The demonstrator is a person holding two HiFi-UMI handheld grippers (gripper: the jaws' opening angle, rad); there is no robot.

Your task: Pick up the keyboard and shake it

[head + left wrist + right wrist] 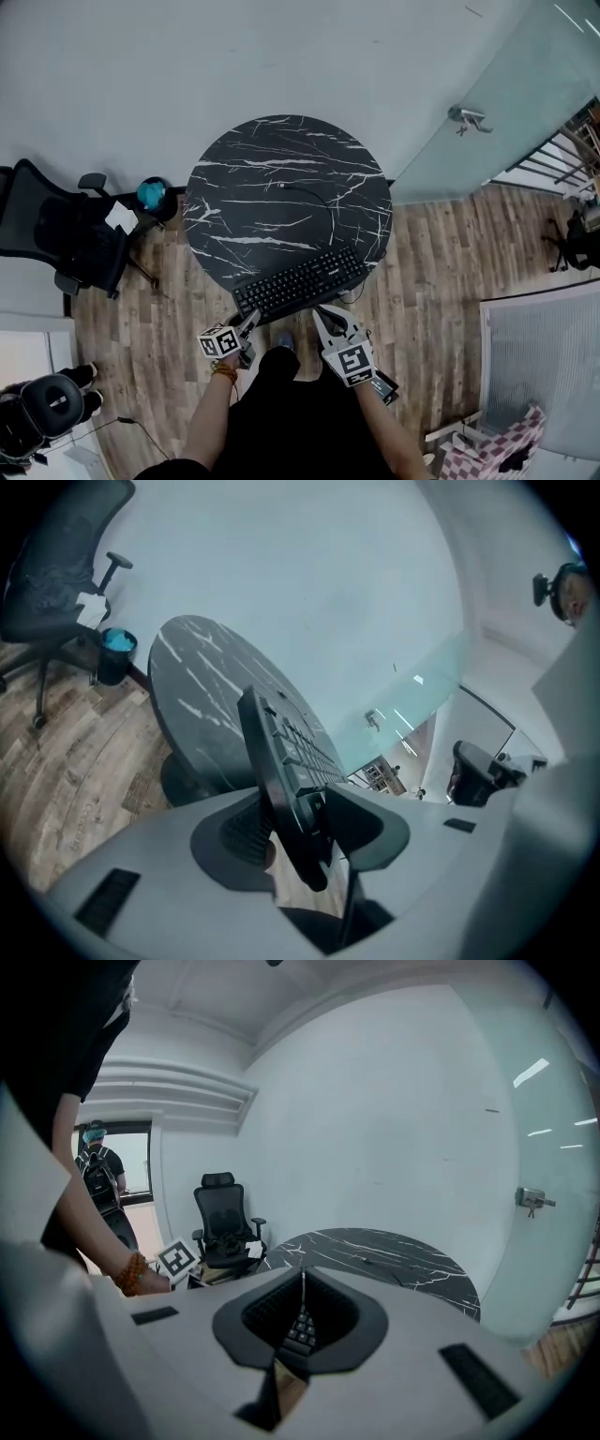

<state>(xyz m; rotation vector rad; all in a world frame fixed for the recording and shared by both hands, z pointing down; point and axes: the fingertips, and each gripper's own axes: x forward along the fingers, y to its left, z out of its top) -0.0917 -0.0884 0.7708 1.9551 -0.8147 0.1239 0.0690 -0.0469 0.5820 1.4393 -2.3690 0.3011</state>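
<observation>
Tbl [234, 178] far side free bar cable [305, 190], kbd [302, 281] nearside.

This is looking like an office: a swivel chair [56, 234] is standing on a wood-look floor [441, 253] by a plain wall, a glass partition [506, 103] with a door handle [466, 117] is closing off one side, and a keyboard [300, 283] is showing at a round marble table [281, 187].

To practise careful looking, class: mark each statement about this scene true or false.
1. The keyboard sits at the table's edge nearest the person. True.
2. The table is square. False: it is round.
3. The keyboard stands between the left gripper's jaws. True.
4. The chair is white. False: it is black.
</observation>
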